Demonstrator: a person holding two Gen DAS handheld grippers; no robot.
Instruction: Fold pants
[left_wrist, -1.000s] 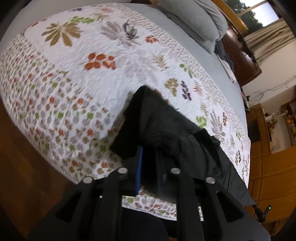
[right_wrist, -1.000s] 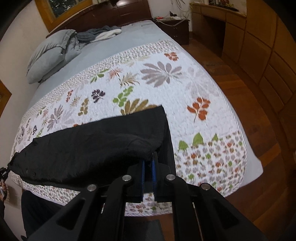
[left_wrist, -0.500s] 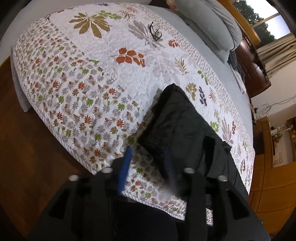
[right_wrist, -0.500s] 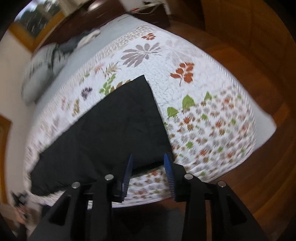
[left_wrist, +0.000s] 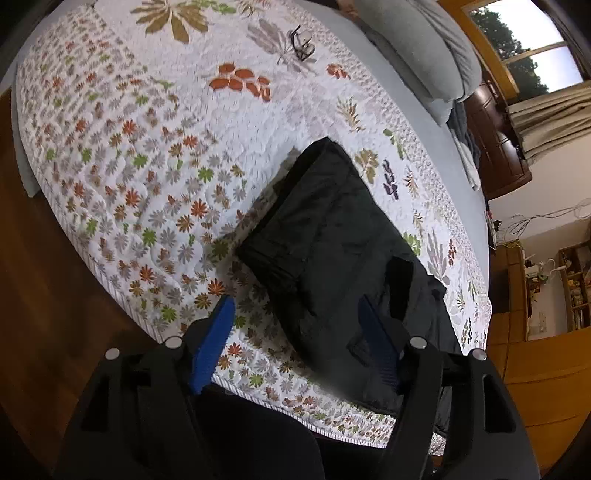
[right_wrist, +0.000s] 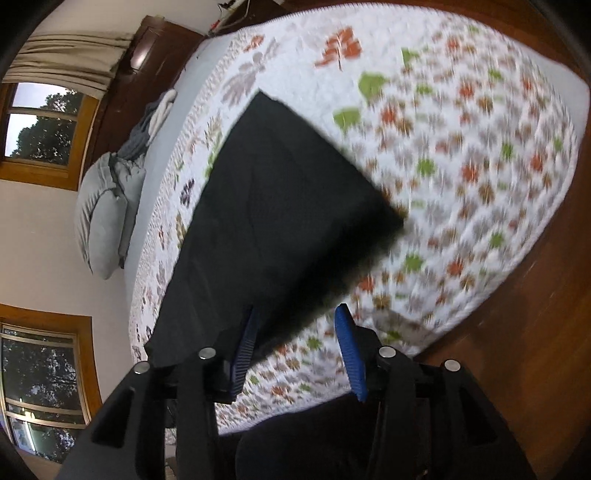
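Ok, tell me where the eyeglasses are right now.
In the left wrist view the eyeglasses lie on the floral quilt near the top of the frame, well beyond the black pants and just short of the grey pillows.

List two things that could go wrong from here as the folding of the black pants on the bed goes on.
1. The pants lie near the quilt edge; part seems to hang over, so they might slide off.
2. Eyeglasses lie on the quilt; a wide sweep could knock them.
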